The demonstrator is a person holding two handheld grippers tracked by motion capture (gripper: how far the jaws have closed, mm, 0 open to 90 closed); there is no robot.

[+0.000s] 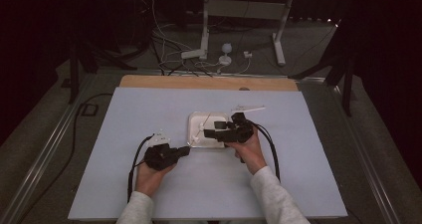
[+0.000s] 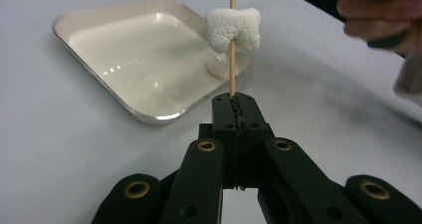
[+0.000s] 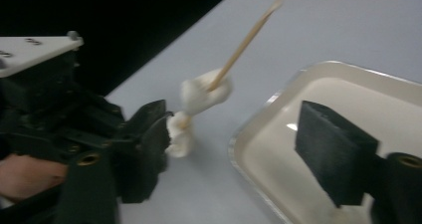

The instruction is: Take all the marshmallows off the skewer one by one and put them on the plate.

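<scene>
My left gripper (image 2: pixel 234 102) is shut on the bottom end of a thin wooden skewer (image 2: pixel 232 64) that stands up from its jaws. A white marshmallow (image 2: pixel 234 29) is speared on the skewer above the jaws. A second white lump (image 3: pixel 179 132) sits lower, near the tray's corner; I cannot tell whether it is on the stick. My right gripper (image 3: pixel 239 149) is open, its jaws wide apart on either side of the marshmallows, with one finger (image 3: pixel 147 139) close beside the lower lump. In the high view the left gripper (image 1: pixel 187 151) and right gripper (image 1: pixel 206 133) meet at the tray's near edge.
A shallow white square tray (image 1: pixel 199 119) lies in the middle of the pale blue table top (image 1: pixel 149 109). A wooden strip (image 1: pixel 209 82) runs along the table's far edge. Cables and white stand legs (image 1: pixel 204 45) lie on the floor beyond.
</scene>
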